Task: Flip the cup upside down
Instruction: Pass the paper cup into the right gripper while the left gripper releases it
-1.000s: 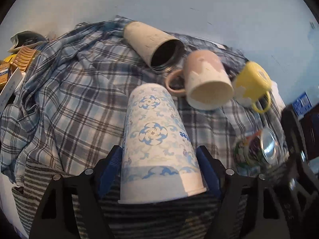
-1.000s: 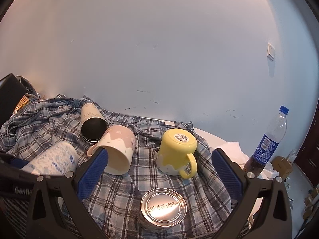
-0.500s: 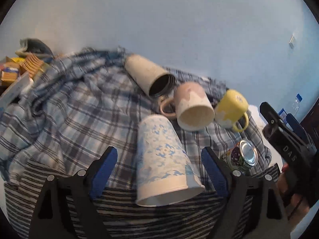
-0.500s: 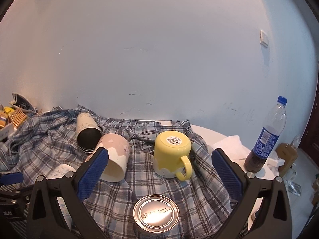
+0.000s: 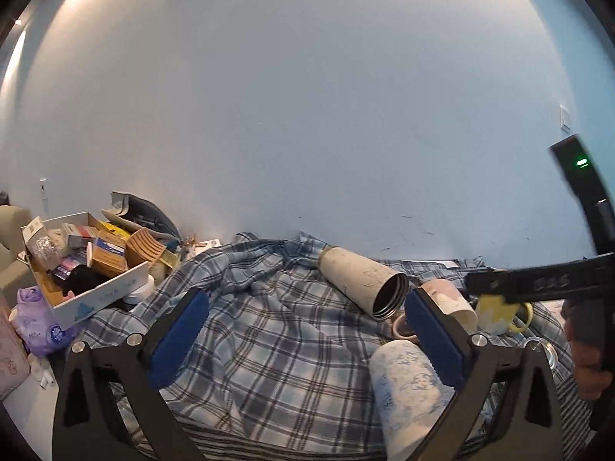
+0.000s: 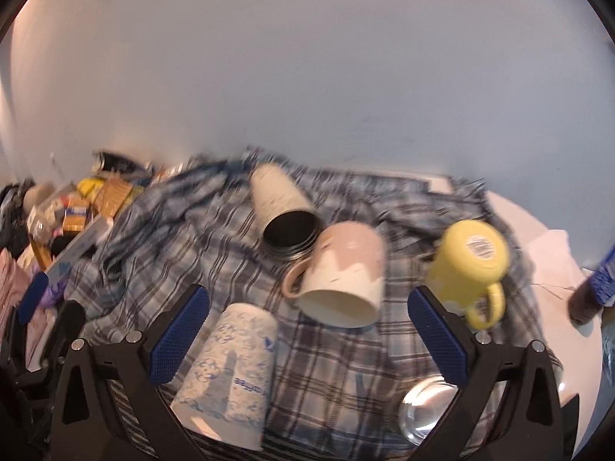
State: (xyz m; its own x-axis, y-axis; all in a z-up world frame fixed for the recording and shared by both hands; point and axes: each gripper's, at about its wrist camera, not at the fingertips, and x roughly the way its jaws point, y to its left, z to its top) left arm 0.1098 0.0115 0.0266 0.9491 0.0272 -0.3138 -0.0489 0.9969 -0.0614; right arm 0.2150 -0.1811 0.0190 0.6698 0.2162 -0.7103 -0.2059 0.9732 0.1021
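A blue-patterned white paper cup [image 5: 409,395] stands upside down on the plaid cloth [image 5: 269,338]; it also shows in the right wrist view [image 6: 230,376]. My left gripper [image 5: 307,338] is open and empty, raised back from the cup, which sits low by its right finger. My right gripper [image 6: 307,334] is open and empty above the cloth; the cup is by its left finger. A pink mug [image 6: 342,272] lies on its side. A yellow mug [image 6: 469,265] stands upside down.
A cream flask [image 5: 365,280] lies on its side, mouth toward me. A metal tin [image 6: 426,411] sits near the front. A box of clutter [image 5: 80,265] stands at the left. A cola bottle [image 6: 594,288] stands on the white table [image 6: 538,238] at the right.
My left gripper opened, let go of the paper cup and pulled back and up to the left. The cup stays upside down. My right gripper swung left and down toward the cups.
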